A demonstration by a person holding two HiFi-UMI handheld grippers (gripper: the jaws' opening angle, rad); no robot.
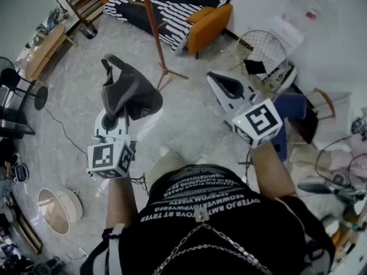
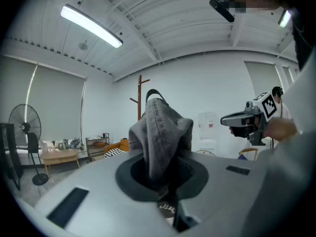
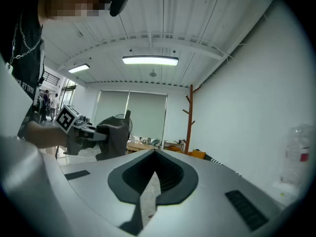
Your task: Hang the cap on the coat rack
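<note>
A dark grey cap [image 1: 131,91] stands bunched up out of my left gripper [image 1: 114,114], which is shut on its lower edge. In the left gripper view the cap [image 2: 160,132] fills the jaw mouth of that gripper [image 2: 160,176] and hides the fingertips. The brown wooden coat rack [image 1: 152,24] rises from the floor ahead, between the two grippers; its hooked top [image 2: 141,94] shows just behind the cap. My right gripper [image 1: 218,81] is held level to the right, shut, with nothing in it [image 3: 155,158]. From it I see the rack [image 3: 189,116] and the held cap [image 3: 112,135].
An orange sofa with a black-and-white striped throw [image 1: 182,6] stands behind the rack. A round wire side table [image 1: 262,47] and a blue chair [image 1: 291,110] are at the right. A standing fan [image 1: 26,90], a wooden bench [image 1: 46,49] and a lampshade [image 1: 57,211] are at the left.
</note>
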